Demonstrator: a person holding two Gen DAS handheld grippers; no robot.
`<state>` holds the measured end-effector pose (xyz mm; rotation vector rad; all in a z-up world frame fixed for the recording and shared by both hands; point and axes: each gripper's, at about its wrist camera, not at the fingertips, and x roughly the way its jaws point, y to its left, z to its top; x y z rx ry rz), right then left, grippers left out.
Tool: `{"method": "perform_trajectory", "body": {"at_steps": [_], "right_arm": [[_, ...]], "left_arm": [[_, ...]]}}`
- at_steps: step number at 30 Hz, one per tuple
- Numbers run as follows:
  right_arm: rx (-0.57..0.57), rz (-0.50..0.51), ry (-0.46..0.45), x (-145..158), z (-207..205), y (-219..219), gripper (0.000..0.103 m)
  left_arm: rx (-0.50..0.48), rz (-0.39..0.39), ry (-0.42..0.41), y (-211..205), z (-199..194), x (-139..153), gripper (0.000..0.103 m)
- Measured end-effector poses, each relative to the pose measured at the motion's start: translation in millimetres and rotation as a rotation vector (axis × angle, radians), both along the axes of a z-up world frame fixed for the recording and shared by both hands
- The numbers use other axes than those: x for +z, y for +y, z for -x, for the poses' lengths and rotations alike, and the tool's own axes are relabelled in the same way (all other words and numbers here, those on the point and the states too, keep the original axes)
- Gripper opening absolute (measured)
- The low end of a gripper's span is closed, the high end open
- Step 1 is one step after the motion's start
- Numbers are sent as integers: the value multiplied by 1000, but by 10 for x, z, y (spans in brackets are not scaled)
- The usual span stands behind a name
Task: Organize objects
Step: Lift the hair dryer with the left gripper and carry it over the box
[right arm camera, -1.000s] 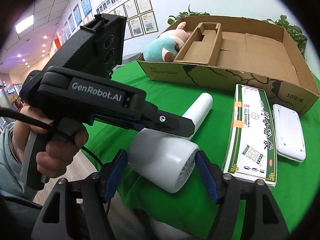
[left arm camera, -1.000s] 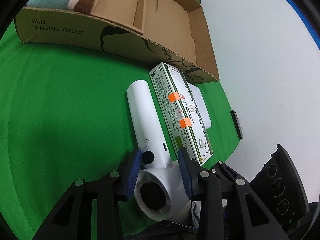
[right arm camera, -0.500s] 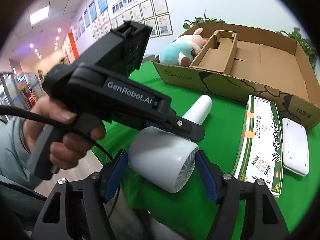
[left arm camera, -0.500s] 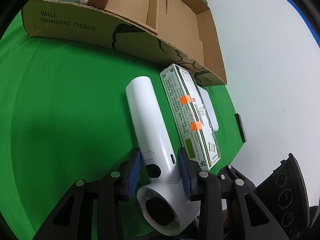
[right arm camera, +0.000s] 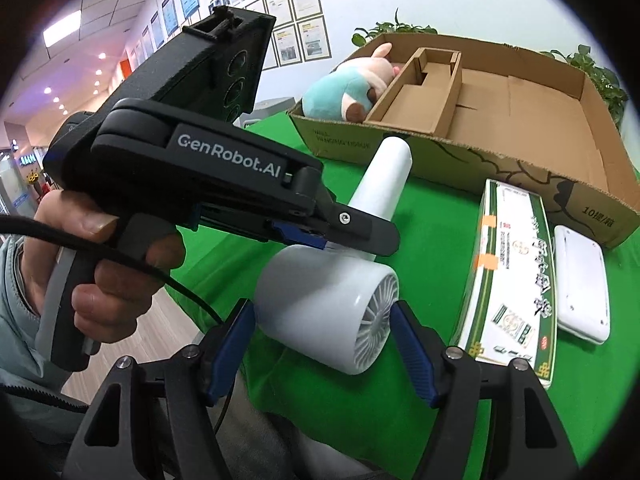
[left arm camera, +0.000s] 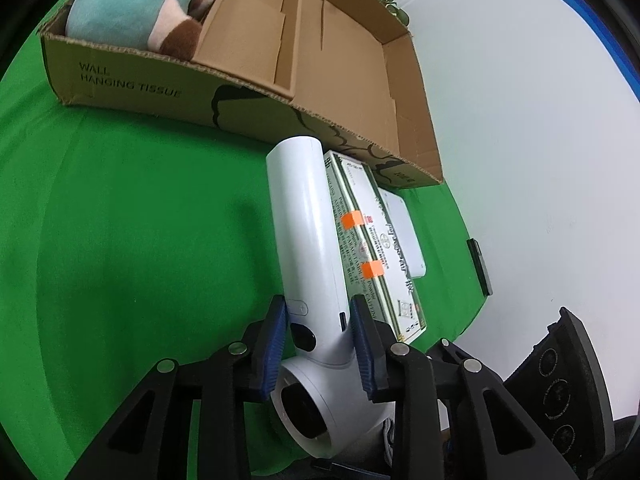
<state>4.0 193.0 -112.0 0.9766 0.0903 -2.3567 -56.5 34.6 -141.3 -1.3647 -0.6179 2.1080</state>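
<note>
One white plastic hair dryer sits in the left gripper, whose blue-padded fingers press either side of the handle just above the round head; the handle's long axis runs from about 6 o'clock up toward 12 o'clock in the left wrist view, its free end aimed at the one open brown cardboard box printed "WALL HANGING TISSUE"; in the right wrist view the dryer shows its grilled barrel end facing roughly 4 o'clock, with the handle rising toward 1 o'clock; the dryer appears raised off the green tablecloth, though whether the head touches it I cannot tell; the right gripper stands wide, its two blue pads either side of the dryer head with a gap showing at each; at 3 o'clock of the dryer lies one long green-and-white carton with two orange tape tabs, its long axis near parallel to the handle; just beyond it lies one flat white rectangular device; inside the box at its 10 o'clock end rests one teal and pink plush toy, beside one cardboard insert.
</note>
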Motion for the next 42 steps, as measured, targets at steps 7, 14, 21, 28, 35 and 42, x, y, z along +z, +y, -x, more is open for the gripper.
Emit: {"method": "perform_trajectory", "body": {"at_steps": [7,14,21,28,35,42], "right_arm": [[-44,45,49,200,28,39,68],[-93,83,138,552,201,164,68],[-130,91,230,944,533,339,68],[-124,100,256,1238,1063,443,68],[-101,125,184,1249,1617,552,68],[-67,133,79,1033,1991,605,68]], "left_arm": [[-7,16,75,20,56,353,28],[-48,56,201,246,332,876,28],[-80,58,300,383,755,1408,28],[-78,91,352,630,1293,1771,28],[-51,126,316,655,1809,1811,28],[-22,150,234,640,2269,1477,28]]}}
